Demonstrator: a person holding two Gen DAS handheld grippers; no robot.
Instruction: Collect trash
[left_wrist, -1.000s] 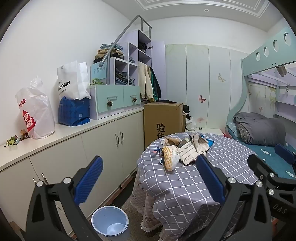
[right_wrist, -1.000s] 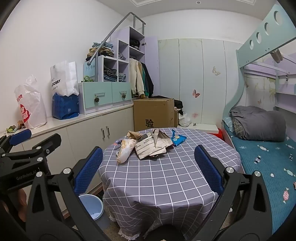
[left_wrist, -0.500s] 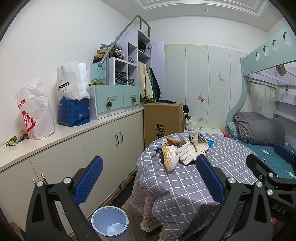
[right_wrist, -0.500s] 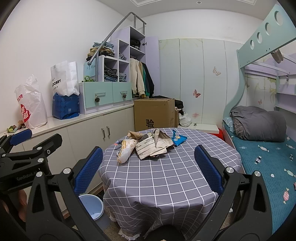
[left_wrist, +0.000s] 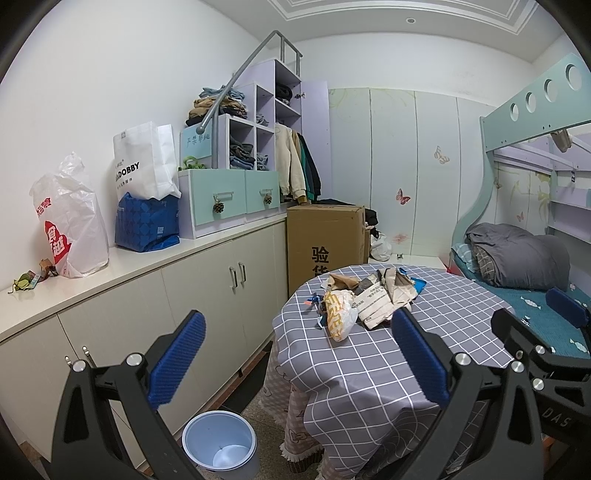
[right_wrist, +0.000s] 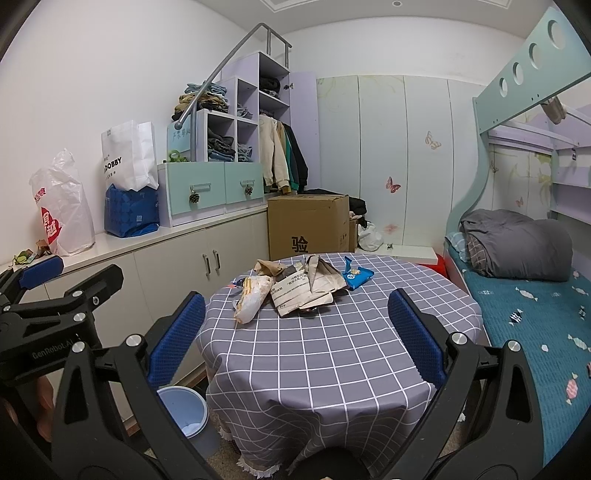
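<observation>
Both grippers are spread wide w/ nothing between the pads: the left black gripper with blue ribbed pads (left_wrist: 297, 354) sits low in its frame, the right black gripper with blue ribbed pads (right_wrist: 295, 328) likewise. The trash, a heap of crumpled paper and plastic wrappers (right_wrist: 295, 286), sits at frame centre in the right view, on the far half of the round table under a grey checked cloth (right_wrist: 314, 362), well apart from either gripper. The pale blue plastic bin (left_wrist: 221, 441) stands on the floor at bottom left of the table, just beside the cloth's hem. Step in hand looks like the approach. Best way, I'd judge: go for the white-and-yellow crinkly plastic bag (right_wrist: 253, 297) first, since it's nearest to the bin side; come in from above, pinch across its narrow width, not lengthwise. Its long axis runs from lower left to upper right in the right view, w/ the fatter end toward the camera. The blue snack wrapper (right_wrist: 356, 277) lies at the heap's right edge, pointing up-left. Thin wrappers could slip, so close fully before lifting.
</observation>
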